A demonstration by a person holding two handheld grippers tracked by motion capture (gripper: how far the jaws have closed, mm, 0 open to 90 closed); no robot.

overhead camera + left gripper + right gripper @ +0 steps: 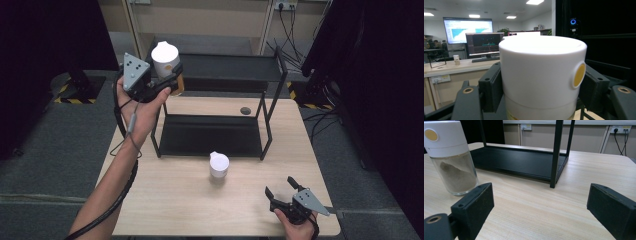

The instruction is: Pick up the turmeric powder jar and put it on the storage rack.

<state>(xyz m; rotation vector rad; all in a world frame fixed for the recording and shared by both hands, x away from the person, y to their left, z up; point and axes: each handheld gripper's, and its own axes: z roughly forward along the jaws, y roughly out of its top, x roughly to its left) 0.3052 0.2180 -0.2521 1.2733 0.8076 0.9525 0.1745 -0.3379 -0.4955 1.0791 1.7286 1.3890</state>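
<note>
My left gripper is raised above the table's far left, level with the top shelf of the black two-tier rack, and is shut on a white-capped jar. In the left gripper view that jar sits between the two black pads, its yellow dot facing right. A second white-capped glass jar with grey-brown powder stands on the table in front of the rack; it appears at the left as the jar in the right gripper view. My right gripper rests low at the table's near right corner, open, nothing between its jaws.
The rack's lower shelf lies flat on the wooden table. A small dark round grommet sits in the tabletop behind the rack. Black curtains flank both sides; cables hang at the back right.
</note>
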